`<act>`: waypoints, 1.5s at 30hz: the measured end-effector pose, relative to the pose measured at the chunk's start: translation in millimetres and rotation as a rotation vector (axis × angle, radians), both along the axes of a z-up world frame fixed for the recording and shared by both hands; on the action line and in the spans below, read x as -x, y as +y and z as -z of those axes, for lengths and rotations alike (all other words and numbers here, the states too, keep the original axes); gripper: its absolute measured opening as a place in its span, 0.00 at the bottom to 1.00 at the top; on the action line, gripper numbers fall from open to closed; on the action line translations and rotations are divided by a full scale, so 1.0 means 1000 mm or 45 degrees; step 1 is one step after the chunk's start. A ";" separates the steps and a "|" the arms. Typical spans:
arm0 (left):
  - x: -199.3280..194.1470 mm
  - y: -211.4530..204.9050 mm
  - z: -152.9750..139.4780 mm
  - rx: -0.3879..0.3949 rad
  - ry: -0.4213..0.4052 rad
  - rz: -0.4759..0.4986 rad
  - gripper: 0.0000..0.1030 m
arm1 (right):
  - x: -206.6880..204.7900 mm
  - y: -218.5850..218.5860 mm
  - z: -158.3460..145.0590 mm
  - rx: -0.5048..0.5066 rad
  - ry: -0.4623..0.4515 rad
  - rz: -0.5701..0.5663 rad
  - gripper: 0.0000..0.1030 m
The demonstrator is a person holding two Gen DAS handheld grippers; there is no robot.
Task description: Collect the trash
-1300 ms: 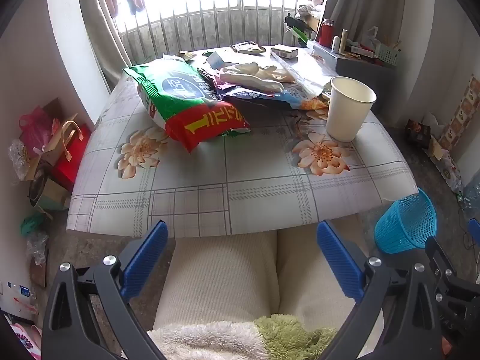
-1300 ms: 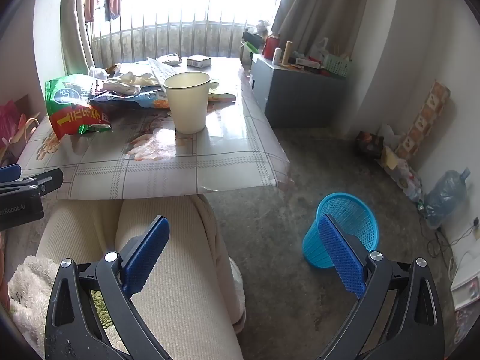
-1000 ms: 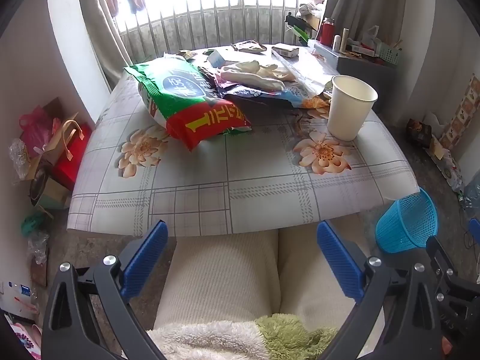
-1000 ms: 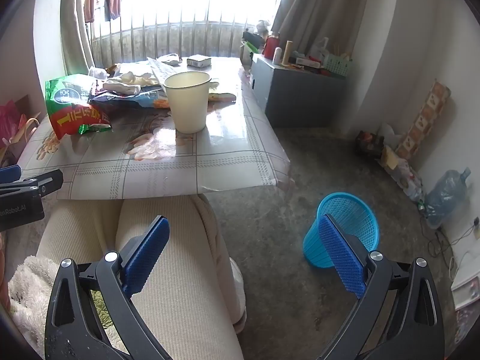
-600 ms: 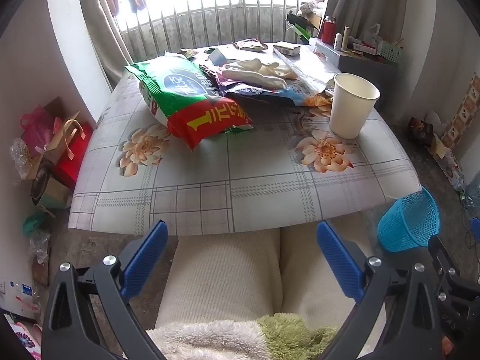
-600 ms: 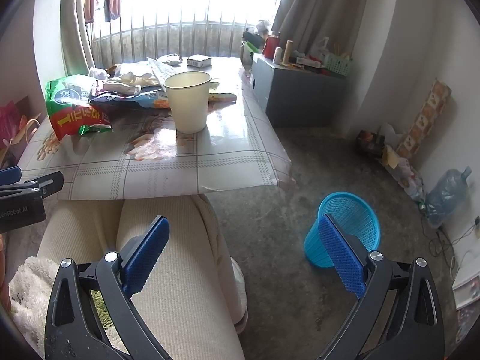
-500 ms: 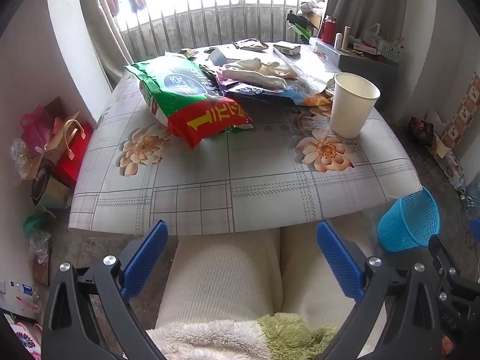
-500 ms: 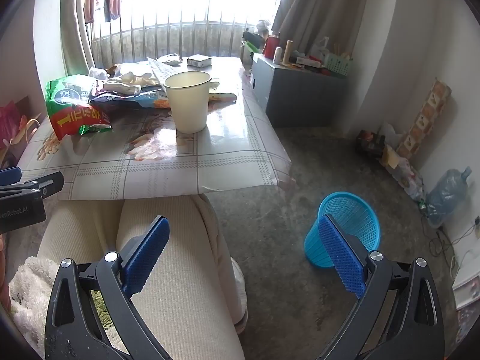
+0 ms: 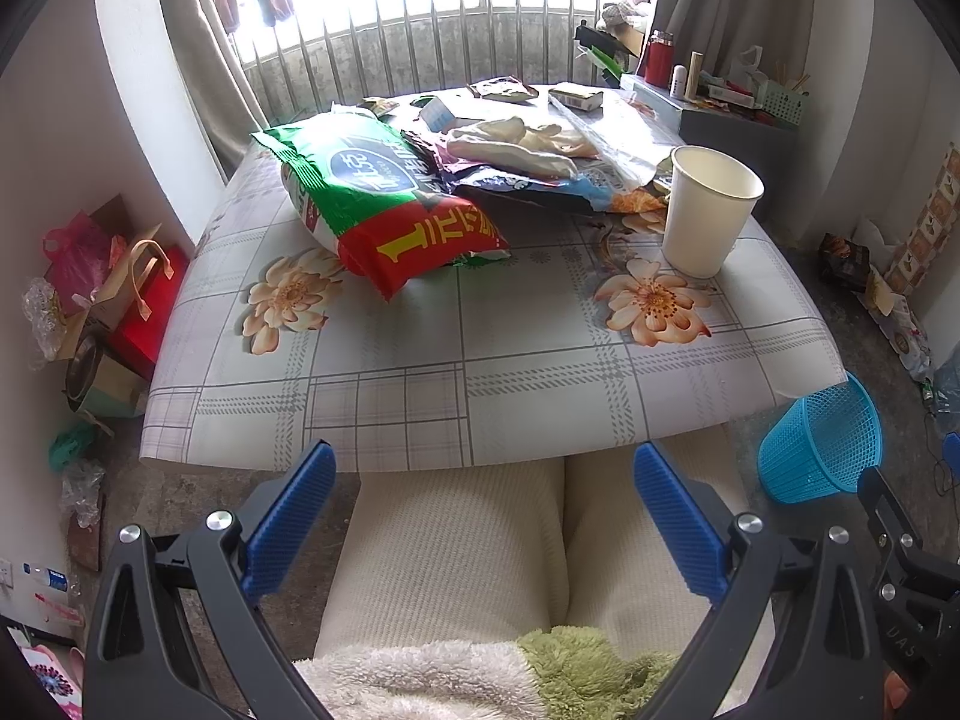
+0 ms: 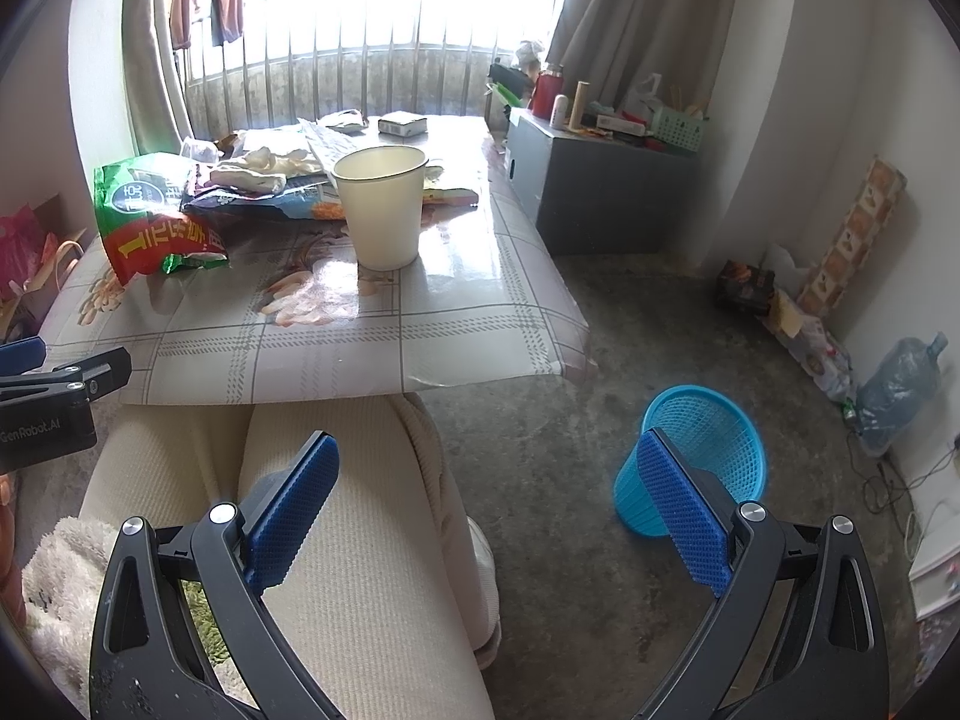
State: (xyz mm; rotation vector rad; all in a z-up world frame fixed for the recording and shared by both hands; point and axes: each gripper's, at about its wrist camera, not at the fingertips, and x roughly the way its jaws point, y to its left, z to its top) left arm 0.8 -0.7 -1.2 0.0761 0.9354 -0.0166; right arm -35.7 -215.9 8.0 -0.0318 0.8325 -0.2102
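A green and red snack bag [image 9: 384,204] lies on the floral table [image 9: 480,354], also seen in the right wrist view [image 10: 156,216]. A white paper cup [image 9: 708,210] stands upright at the table's right side, and it shows in the right wrist view [image 10: 384,204]. Flat wrappers [image 9: 528,162] lie piled behind them. A blue mesh bin [image 10: 702,450] stands on the floor right of the table, also visible in the left wrist view [image 9: 822,444]. My left gripper [image 9: 480,516] is open and empty over the person's lap. My right gripper [image 10: 486,504] is open and empty, low beside the knee.
The person's cream-trousered legs [image 9: 480,546] sit under the table's near edge. A grey cabinet [image 10: 606,192] with clutter stands right of the table. Bags and boxes [image 9: 102,294] lie on the floor at left. A water jug [image 10: 900,384] and litter line the right wall.
Both grippers have stayed open and empty. The left wrist view has drifted very slightly; nothing on the table has moved.
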 end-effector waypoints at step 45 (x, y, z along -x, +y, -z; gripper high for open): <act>-0.119 0.178 -0.077 0.580 -0.285 -0.139 0.95 | -0.122 -0.024 -0.040 -0.422 -0.136 0.042 0.88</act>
